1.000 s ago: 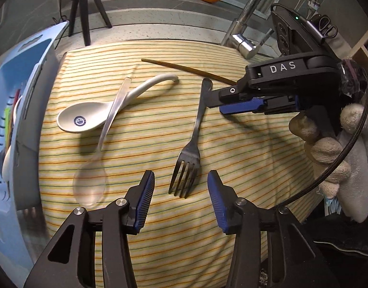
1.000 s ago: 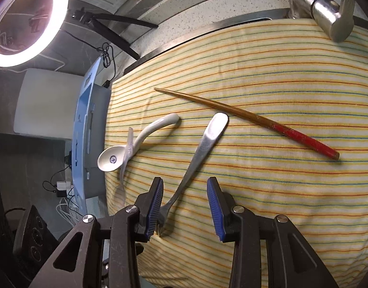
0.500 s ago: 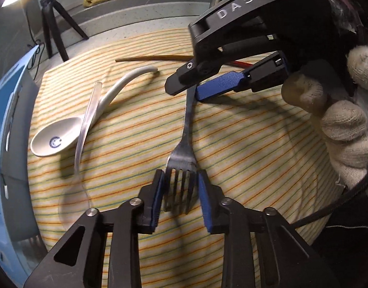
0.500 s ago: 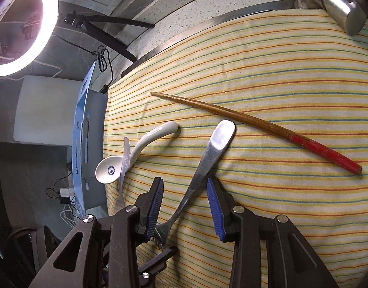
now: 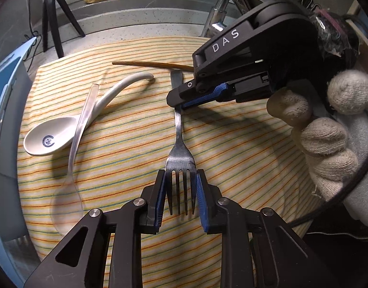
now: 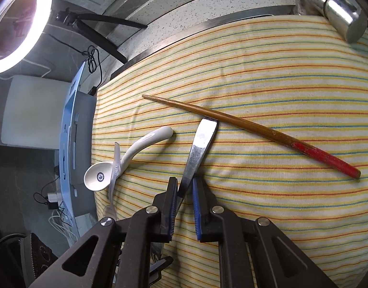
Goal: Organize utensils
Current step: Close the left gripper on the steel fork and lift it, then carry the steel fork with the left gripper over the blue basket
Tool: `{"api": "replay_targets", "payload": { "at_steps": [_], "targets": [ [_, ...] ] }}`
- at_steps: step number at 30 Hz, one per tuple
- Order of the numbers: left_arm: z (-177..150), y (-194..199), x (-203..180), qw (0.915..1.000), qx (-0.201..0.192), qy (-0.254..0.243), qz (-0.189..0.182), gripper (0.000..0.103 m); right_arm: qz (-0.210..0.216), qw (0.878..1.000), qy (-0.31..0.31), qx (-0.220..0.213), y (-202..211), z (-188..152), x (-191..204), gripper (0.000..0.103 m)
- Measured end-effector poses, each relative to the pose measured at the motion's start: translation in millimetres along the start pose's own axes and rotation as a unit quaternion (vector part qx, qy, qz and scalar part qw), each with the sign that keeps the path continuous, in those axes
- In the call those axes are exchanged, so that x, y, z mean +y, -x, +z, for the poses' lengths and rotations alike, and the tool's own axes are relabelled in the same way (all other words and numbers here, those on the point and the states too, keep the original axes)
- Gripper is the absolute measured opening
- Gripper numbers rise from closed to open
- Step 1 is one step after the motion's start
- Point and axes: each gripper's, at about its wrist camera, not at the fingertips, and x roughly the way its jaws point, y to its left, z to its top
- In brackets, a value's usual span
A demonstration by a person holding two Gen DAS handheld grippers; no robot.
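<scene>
A metal fork [image 5: 180,158] lies on the striped cloth [image 5: 232,156] with its tines toward my left gripper [image 5: 180,180], which is shut on the tines from both sides. My right gripper [image 6: 185,184] is closing its jaws, and its blue pads press on the narrow neck of the fork's handle [image 6: 200,148]. In the left wrist view the right gripper [image 5: 177,100] comes in from the right, held by a gloved hand [image 5: 328,132]. A white ceramic spoon [image 5: 54,136] and a clear plastic spoon [image 5: 74,148] lie crossed to the left. A red-ended chopstick [image 6: 256,129] lies past the handle's end.
A blue utensil rack [image 5: 3,96] stands off the cloth's left edge. The faucet [image 6: 340,9] overhangs the far right corner. A tripod [image 5: 51,19], a sponge, a bottle and an orange sit behind on the counter ledge.
My left gripper moved onto the fork's tines and shut on them. My right gripper slid along the handle and narrowed onto it. The fork turned slightly, its handle end now by the chopstick.
</scene>
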Motion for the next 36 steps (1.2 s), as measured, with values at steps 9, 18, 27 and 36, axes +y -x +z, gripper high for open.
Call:
{"api": "replay_targets", "payload": {
  "at_steps": [9, 18, 27, 36],
  "targets": [
    [-6.4, 24.6, 2.3, 0.9995, -0.010, 0.008, -0.027, 0.022, 0.040, 0.999, -0.035, 0.010, 11.0, -11.6, -1.0, 0.009],
    [-9.8, 55.9, 29.9, 0.9989, -0.034, 0.023, -0.022, 0.022, 0.072, 0.997, -0.021, 0.005, 14.5, -19.0, 39.4, 0.008],
    [-14.7, 91.3, 76.4, 0.9963, -0.069, 0.051, 0.001, 0.022, 0.091, 0.995, 0.026, 0.000, 0.4, -9.4, 113.8, 0.007],
    [-16.0, 106.5, 138.7, 0.9924, -0.087, 0.082, 0.027, 0.022, 0.093, 0.993, 0.075, 0.004, -34.9, 6.4, 190.0, 0.006]
  ]
}}
